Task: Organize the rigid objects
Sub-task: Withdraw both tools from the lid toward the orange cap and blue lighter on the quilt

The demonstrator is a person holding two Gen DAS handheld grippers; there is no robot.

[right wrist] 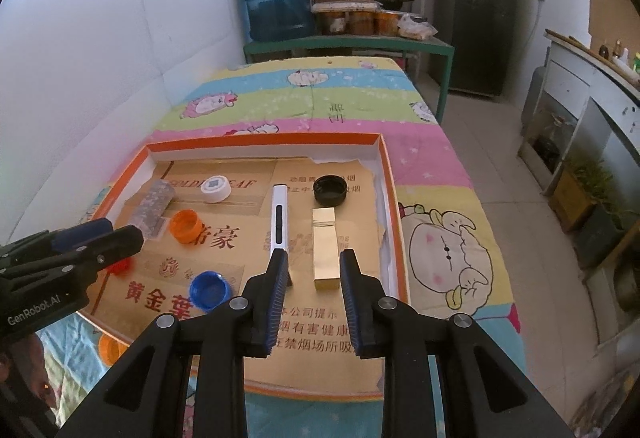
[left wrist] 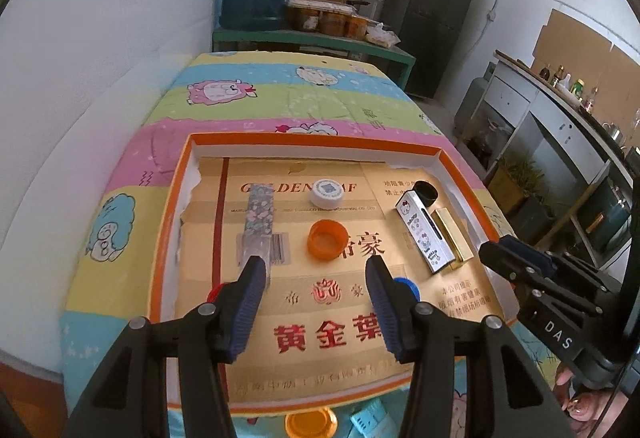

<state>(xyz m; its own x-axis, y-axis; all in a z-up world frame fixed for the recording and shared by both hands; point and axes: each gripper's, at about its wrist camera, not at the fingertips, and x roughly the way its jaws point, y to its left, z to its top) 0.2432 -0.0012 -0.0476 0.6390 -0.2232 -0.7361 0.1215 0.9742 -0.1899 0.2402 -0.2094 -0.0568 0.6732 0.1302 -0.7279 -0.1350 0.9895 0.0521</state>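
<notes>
Hovering over the orange-rimmed tray (left wrist: 188,158), both grippers are empty: the left gripper (left wrist: 316,270) stands with its jaws well apart and nothing between them, and the right gripper (right wrist: 314,264) has its jaws narrower but plainly parted, with nothing pressed by the pads. On the tray's gold card lining, the left side holds the caps and the right side the bars. The orange cap (left wrist: 326,238) lies open side up just ahead of the left jaws, the white cap (left wrist: 327,192) beyond it, the blue cap (right wrist: 210,290) nearer, partly behind a finger in the left view, and a red cap (right wrist: 120,266) peeps out beside the other gripper. A speckled bar (left wrist: 258,222) lies to the left. On the right are the black cap (right wrist: 330,190), the white lighter (right wrist: 279,218) standing on its narrow edge, and the gold bar (right wrist: 326,246) just ahead of the right jaws. All of it looks light and stiff. The caps probably take a pinch across the rim, though thin walls may flex and smooth plastic can squirt out. The gold bar looks glossy and slippery, so it is likely best taken across its short width near the middle. The lighter seems tippy, so a nudge could knock it flat.
</notes>
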